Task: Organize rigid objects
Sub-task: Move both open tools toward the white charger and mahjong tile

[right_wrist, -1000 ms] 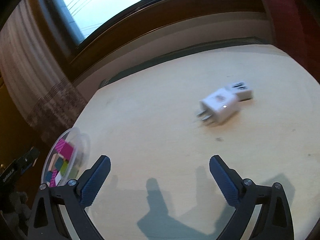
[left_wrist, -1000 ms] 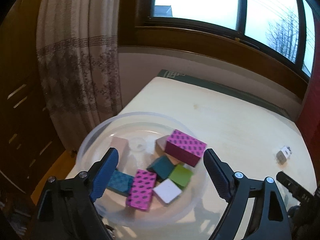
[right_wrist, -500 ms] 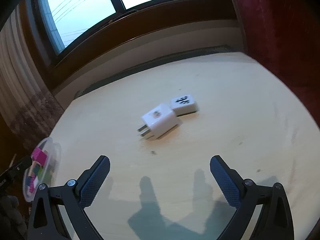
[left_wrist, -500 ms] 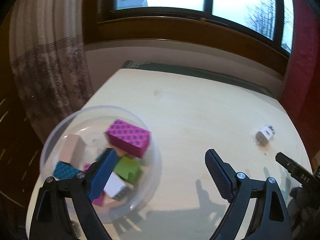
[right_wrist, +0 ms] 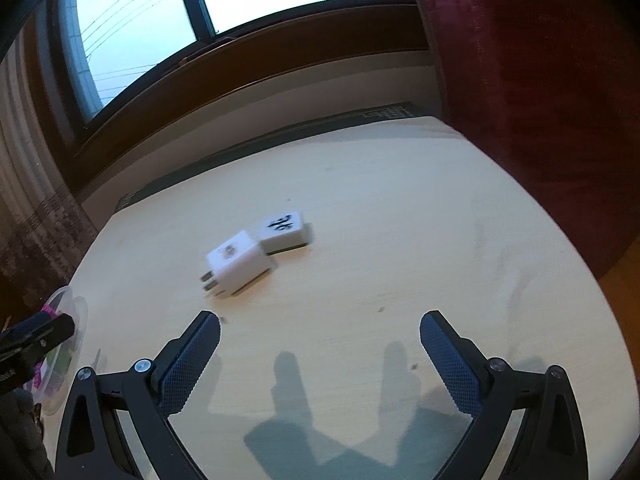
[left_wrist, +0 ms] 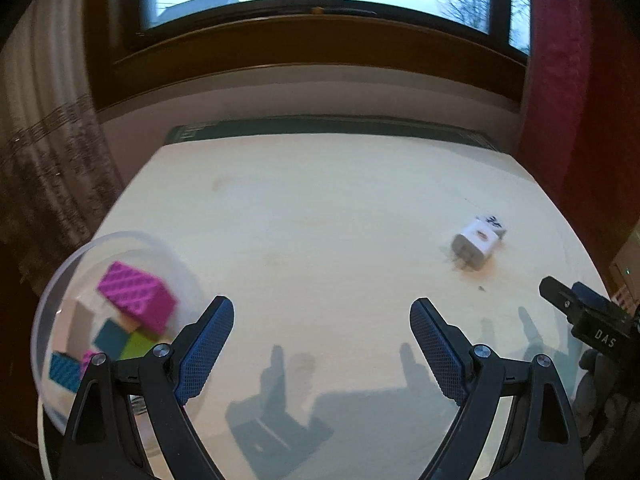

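Note:
A clear plastic bowl [left_wrist: 56, 280] at the table's left edge holds several coloured blocks, the largest a magenta dotted one [left_wrist: 138, 294]. My left gripper [left_wrist: 322, 344] hangs open over bare table just right of the bowl, holding nothing. A white plug adapter [right_wrist: 238, 266] lies on the table with a small white tile [right_wrist: 285, 230] marked in black touching its far end. My right gripper [right_wrist: 320, 354] is open and empty, a short way in front of the adapter. The left wrist view shows the adapter [left_wrist: 476, 246] at the right and the bowl [right_wrist: 78, 312] appears at the right wrist view's left edge.
The pale round table [left_wrist: 320, 220] ends close to a wall under a dark-framed window [left_wrist: 328, 8]. A patterned curtain [left_wrist: 44, 168] hangs at the left and a red curtain [right_wrist: 540, 80] at the right. The other gripper's black body [left_wrist: 592, 324] shows at the left wrist view's right edge.
My left gripper has swung right, off the bowl and over bare table. My right gripper has moved closer to the adapter, which now sits left of centre in its view.

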Demonstrator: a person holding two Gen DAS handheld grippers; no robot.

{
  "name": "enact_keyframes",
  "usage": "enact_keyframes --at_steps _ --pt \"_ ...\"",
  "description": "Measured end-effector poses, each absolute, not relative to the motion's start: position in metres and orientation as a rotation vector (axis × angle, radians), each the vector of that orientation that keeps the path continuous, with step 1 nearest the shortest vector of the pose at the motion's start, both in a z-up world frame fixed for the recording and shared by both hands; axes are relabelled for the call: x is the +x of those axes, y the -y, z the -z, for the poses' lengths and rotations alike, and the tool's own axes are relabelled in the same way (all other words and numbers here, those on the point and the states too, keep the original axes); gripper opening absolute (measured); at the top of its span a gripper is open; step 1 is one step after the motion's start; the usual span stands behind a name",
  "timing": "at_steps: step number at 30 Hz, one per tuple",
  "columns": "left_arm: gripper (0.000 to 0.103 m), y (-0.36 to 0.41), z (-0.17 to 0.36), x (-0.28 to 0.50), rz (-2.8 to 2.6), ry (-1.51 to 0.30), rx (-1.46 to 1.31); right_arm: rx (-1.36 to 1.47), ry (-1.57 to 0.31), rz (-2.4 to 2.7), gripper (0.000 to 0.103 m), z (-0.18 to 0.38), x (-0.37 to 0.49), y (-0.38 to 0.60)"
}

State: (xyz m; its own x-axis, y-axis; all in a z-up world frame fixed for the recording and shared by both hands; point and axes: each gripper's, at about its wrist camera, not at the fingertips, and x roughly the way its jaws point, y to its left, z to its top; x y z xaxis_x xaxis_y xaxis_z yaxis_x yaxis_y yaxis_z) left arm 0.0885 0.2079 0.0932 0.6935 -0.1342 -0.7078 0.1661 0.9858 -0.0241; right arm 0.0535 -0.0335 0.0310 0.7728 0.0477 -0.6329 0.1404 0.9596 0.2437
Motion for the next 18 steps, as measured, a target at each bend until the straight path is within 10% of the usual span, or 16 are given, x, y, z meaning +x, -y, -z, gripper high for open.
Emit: enact_keyframes --at_steps 18 --pt "0.091 -0.117 -0.061 0.132 0.3 -0.896 0.101 0.332 -0.662 0.127 0.102 -0.03 0.046 0.057"
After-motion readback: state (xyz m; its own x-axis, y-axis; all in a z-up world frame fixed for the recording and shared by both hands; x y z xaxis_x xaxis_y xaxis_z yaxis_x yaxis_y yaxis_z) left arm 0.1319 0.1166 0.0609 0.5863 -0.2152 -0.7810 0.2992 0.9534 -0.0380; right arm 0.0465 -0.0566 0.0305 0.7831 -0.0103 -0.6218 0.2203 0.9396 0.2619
